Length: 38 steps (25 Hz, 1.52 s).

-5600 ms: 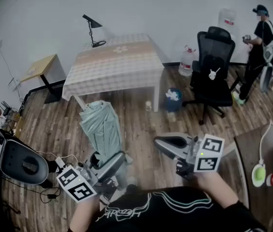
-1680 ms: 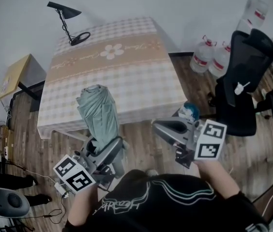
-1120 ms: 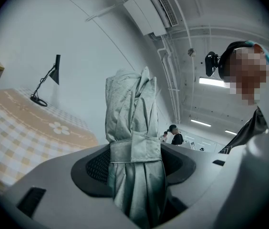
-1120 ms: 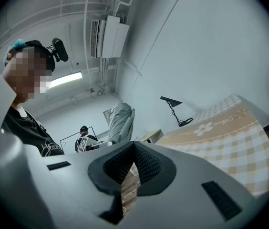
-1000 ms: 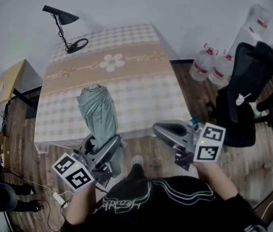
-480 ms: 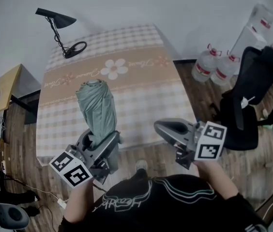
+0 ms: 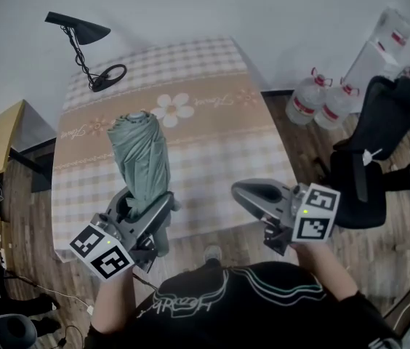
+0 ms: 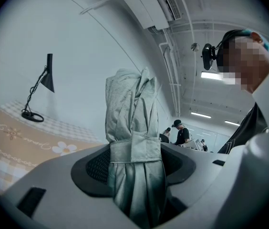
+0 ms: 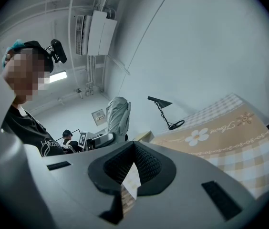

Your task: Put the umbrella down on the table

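Two tongs in shot. Left tongs (image 7: 145, 211) clamped on furled umbrella (image 7: 141, 155), lower left, upright over surface (image 7: 216, 118) near edge: carried, not resting there. Right tongs (image 7: 251, 195) pinched together, empty, lower right, standing clear.

Legible text: none is being shown. Cursive lettering is being carried by the tablecloth (image 7: 212, 147) at three o'clock of its flower motif (image 7: 174, 108), too small to be read. Red labels are being borne by the water jugs (image 7: 305, 99), unreadable. A script print is being displayed on the person's black shirt (image 7: 263, 304), indecipherable.
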Available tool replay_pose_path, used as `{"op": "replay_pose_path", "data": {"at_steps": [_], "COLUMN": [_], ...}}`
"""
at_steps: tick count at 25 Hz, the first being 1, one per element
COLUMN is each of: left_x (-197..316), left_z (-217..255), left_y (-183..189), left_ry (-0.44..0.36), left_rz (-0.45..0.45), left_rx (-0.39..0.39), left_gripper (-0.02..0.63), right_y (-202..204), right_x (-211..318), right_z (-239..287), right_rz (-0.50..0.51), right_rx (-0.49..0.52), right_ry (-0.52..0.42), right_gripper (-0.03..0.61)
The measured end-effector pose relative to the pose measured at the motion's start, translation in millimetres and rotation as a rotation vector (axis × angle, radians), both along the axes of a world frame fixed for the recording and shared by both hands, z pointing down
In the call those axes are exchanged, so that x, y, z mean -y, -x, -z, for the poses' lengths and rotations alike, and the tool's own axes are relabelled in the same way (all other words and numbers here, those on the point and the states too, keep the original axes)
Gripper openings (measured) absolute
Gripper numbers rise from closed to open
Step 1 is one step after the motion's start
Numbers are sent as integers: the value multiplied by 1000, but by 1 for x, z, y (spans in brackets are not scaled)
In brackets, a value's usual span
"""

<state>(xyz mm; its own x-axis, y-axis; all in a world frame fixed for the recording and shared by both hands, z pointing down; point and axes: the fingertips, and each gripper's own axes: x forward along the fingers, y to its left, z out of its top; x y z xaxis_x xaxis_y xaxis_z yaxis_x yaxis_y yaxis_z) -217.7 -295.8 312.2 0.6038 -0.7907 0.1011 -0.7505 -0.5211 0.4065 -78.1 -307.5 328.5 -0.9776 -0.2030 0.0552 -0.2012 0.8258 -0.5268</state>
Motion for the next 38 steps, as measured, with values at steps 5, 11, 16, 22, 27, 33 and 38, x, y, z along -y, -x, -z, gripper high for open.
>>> {"op": "replay_pose_path", "data": {"at_steps": [5,11,16,22,27,33,38], "left_x": [18,39,52,70,81,94,105], "left_z": [1,1,-3,-20,-35,-63,-87], "left_y": [10,20,25,30,33,30,25], "left_ry": [-12,-32,-47,-46,-52,-27,-8], "left_rz": [-31,-50,-64,-73,-81,-123,-176], "left_rx": [25,108,206,355,467,568,662], "left_gripper": [264,264,264,264,262,264,264], "right_y": [6,13,18,24,27,27,24], "right_x": [16,34,48,62,69,76,80], "right_z": [-6,-14,-23,-34,-43,-59,-69], "right_rz": [-24,-42,-58,-79,-91,-107,-130], "right_rx": [-1,7,10,15,6,1,-3], "right_ry": [9,22,39,62,83,112,143], "right_gripper": [11,11,11,11,11,11,11]}}
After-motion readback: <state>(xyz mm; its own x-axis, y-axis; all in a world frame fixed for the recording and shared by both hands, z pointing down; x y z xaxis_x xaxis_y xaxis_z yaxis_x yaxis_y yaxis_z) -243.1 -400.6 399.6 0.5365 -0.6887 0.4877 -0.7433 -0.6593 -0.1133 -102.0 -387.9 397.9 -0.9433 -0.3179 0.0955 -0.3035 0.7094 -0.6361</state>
